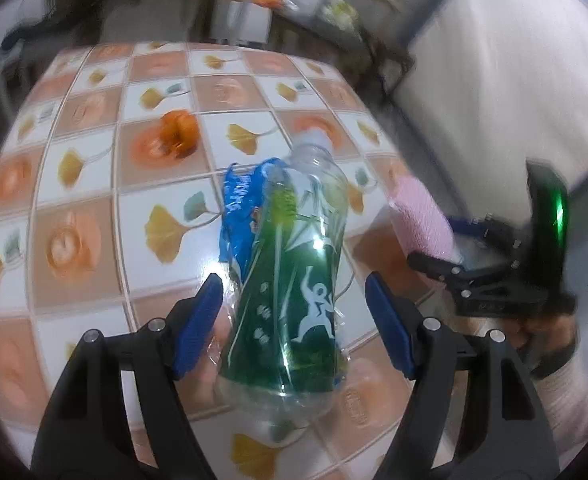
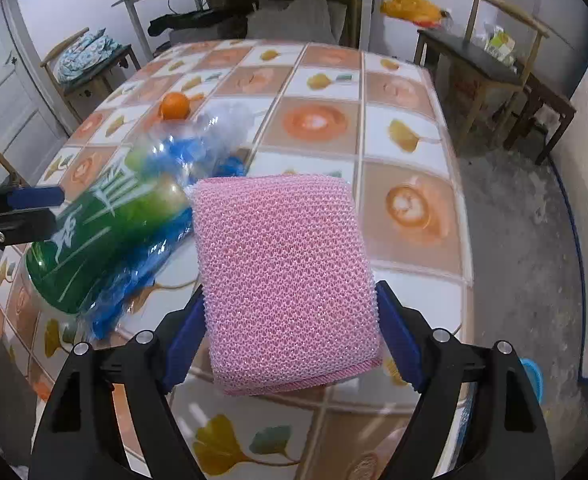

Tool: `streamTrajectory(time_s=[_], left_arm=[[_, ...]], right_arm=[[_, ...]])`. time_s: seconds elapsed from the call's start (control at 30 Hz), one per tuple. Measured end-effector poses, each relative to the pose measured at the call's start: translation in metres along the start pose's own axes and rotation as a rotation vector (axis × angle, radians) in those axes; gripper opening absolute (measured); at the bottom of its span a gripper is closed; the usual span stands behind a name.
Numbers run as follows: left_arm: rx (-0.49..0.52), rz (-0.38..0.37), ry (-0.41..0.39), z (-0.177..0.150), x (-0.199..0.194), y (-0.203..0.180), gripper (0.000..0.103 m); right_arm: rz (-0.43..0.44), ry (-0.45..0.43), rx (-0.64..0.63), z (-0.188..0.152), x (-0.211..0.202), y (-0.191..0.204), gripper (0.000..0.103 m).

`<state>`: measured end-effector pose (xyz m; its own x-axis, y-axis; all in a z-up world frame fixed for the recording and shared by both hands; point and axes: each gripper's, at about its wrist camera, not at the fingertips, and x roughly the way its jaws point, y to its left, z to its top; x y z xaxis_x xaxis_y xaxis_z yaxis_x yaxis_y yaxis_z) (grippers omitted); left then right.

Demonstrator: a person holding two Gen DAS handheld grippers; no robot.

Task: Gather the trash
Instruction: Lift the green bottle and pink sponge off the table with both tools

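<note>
A clear plastic bottle (image 1: 294, 300) with a green label lies tilted between the jaws of my left gripper (image 1: 294, 322). A gap shows on each side, so the blue pads (image 1: 198, 320) do not press on it. A crumpled blue wrapper (image 1: 240, 208) lies beside and under the bottle (image 2: 94, 240). My right gripper (image 2: 294, 340) is shut on a pink mesh sponge (image 2: 286, 280), held above the table near its right edge. The sponge (image 1: 421, 220) and right gripper (image 1: 473, 284) also show at the right of the left wrist view.
The tiled table (image 2: 405, 208) has an orange fruit (image 2: 174, 106) at its far left. Bare floor (image 2: 513, 240) runs along the table's right edge, with a dark bench (image 2: 473, 60) and chairs behind. A blue object (image 2: 531, 376) sits low at the right.
</note>
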<state>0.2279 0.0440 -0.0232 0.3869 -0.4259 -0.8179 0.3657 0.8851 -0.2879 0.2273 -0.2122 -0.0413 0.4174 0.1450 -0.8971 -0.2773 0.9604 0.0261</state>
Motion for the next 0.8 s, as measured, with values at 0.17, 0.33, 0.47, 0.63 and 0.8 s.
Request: streamTrajectory(time_s=[0.17,0.33,0.47,0.63,0.8], left_arm=[[0.156,0.124,0.109,0.009,0.02,-0.021,0.07],[0.194,0.177,0.236,0.015,0.047,-0.024,0.07],[0.178,0.195,0.297,0.017,0.064,-0.02,0.067],[0.145,0.172,0.304,0.018,0.068,-0.015,0.059],[0.13,0.171,0.248,0.018,0.052,-0.014,0.058]], right_arm=[[-0.019,0.029,-0.016,-0.004,0.011,0.004,0.08],[-0.009,0.046,-0.027,-0.007,0.019,0.005,0.082],[0.012,0.042,-0.008,-0.007,0.022,0.001,0.083],[0.035,0.023,0.013,-0.009,0.022,-0.004,0.082],[0.054,-0.001,0.027,-0.011,0.018,-0.008,0.08]])
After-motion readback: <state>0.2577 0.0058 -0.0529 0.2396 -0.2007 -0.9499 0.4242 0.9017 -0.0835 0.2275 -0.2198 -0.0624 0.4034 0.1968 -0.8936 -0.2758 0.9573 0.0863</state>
